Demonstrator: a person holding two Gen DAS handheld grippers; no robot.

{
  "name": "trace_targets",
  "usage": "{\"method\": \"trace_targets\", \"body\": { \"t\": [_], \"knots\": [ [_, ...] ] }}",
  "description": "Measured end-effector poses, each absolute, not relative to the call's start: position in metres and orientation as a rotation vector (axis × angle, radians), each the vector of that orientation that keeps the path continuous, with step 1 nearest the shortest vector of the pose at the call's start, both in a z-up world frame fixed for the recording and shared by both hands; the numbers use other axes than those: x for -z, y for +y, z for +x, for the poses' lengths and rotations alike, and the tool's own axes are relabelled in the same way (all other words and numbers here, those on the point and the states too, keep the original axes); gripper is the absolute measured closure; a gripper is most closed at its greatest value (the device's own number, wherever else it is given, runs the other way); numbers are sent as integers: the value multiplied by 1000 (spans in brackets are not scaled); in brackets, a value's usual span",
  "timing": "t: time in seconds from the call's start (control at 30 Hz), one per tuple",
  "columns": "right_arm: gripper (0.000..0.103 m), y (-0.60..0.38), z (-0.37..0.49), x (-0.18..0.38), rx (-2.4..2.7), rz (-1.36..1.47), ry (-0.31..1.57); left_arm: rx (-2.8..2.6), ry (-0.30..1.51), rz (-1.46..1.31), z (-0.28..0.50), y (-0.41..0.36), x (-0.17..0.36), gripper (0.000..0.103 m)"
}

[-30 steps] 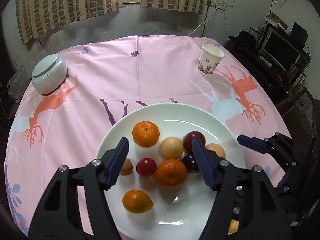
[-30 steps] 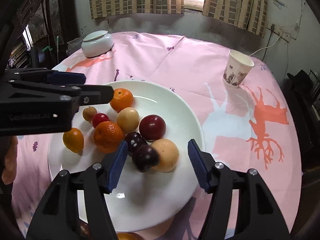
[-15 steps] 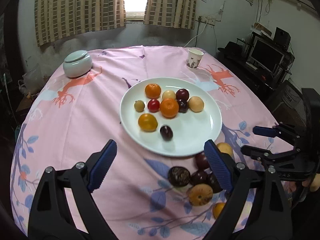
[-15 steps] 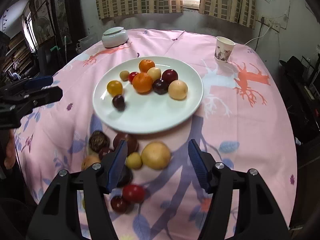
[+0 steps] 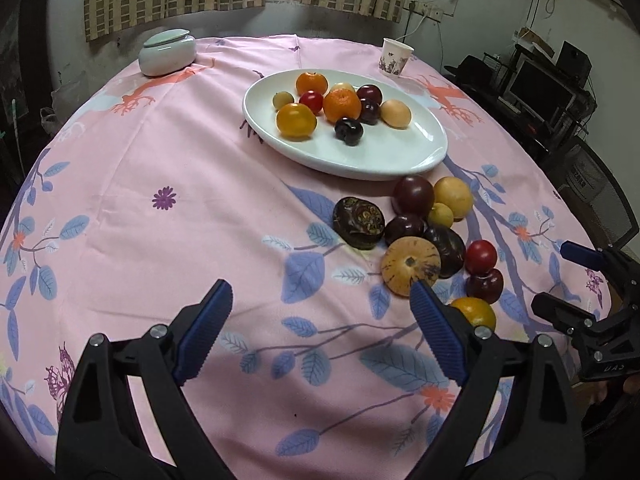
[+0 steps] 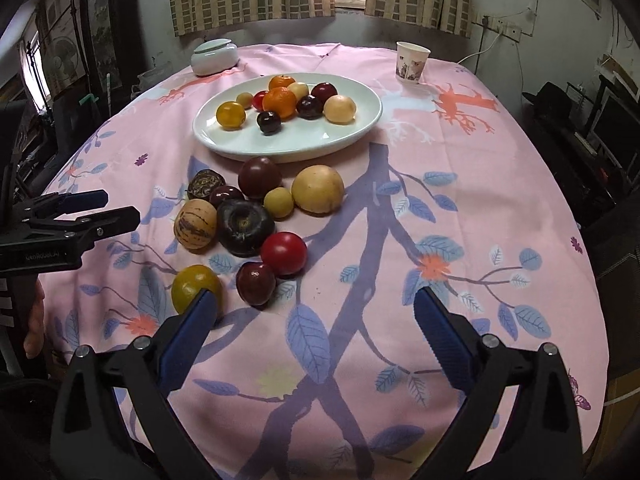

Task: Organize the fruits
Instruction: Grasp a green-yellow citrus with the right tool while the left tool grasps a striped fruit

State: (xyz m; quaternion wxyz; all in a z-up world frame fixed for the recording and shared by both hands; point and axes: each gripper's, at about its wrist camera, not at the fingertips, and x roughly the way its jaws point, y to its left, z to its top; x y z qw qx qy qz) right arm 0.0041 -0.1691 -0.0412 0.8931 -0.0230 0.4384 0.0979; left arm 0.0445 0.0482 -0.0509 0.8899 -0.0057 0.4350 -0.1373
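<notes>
A white plate [image 5: 400, 156] [image 6: 312, 140] holds oranges, plums and pale round fruits at the table's middle. A heap of loose fruit lies on the pink cloth in front of it, among them a tan striped fruit [image 5: 408, 264], a red tomato [image 6: 284, 253] and a big yellow fruit [image 6: 316, 188]. My left gripper [image 5: 320, 296] hangs open over bare cloth, its right finger beside a small orange [image 5: 474, 312]. My right gripper [image 6: 316, 300] is opening with nothing between its jaws; a yellow-orange fruit [image 6: 196, 286] sits by its left finger.
A lidded ceramic jar [image 5: 168, 52] and a paper cup [image 5: 394, 62] stand at the far side. Right of the table are a monitor [image 5: 540, 92] and a chair [image 5: 596, 196]. Each gripper shows in the other's view, right gripper [image 5: 568, 280], left gripper [image 6: 122, 205].
Both grippers have drawn back from over the plate to the table's near side, and their jaws stand wider. One dark plum now lies apart from the cluster on the plate.
</notes>
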Motion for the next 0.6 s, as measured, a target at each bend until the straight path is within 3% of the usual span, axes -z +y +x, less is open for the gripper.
{"method": "trace_targets", "body": {
  "t": [0.23,0.3,0.43,0.5,0.53,0.6],
  "knots": [
    [7,-133,-12,45,-449,28,912,230,904,-31,45,62,51,11],
    [28,-121,-9,52,-471,8,952,225,899,-43,44,68,51,11],
    [38,-109,3,68,-463,14,1012,228,889,-43,39,73,49,11],
    [60,-103,9,77,-455,-1,1025,235,894,-46,38,74,49,11],
    [64,-101,10,76,-424,-23,996,240,897,-44,38,73,49,11],
    [65,-104,13,76,-420,4,1002,248,906,-32,38,69,50,11]
  ]
}}
